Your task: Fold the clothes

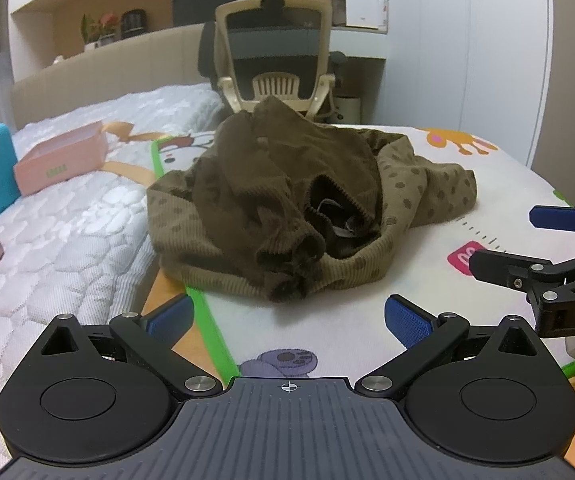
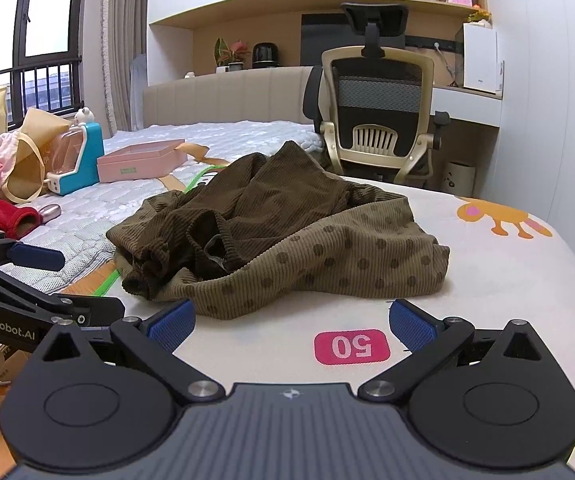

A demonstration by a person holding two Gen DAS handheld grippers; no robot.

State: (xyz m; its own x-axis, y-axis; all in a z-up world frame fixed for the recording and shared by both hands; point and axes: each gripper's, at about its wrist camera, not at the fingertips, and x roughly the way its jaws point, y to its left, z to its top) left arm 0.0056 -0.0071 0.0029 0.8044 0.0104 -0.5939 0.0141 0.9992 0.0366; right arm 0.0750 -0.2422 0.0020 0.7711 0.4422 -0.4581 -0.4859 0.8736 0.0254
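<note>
On printed play mat point(image 2: 487, 280), spread over quilted bed point(image 1: 67, 232): brown garment point(image 1: 287, 200), crumpled in a loose heap, unfolded. Ribbed fabric, dotted outer face, darker plain inside showing at an opening near front of heap. Left edge of heap overhangs mat's green border point(image 1: 207, 320).

Left gripper point(image 1: 287, 320): jaws spread wide, blue pads point(image 1: 405, 322) well apart, nothing between them. Held low just short of garment's near edge, no contact visible. Also seen from right wrist view, at left edge point(image 2: 63, 284), fingers parted.

Right gripper point(image 2: 291, 320): jaws equally wide, blue pads point(image 2: 173, 322) empty. Left pad just beside near hem of garment; touching or not, cannot tell. Pink "50" label point(image 2: 352, 347) on mat between fingers. Seen from left wrist view at right edge point(image 1: 503, 240), open, beside the heap, clear of fabric.

Beyond garment: office chair point(image 2: 375, 120) at bed's far side. Pink box point(image 2: 139, 166) and blue toy point(image 2: 79, 160) on quilt to left, well apart from heap.
</note>
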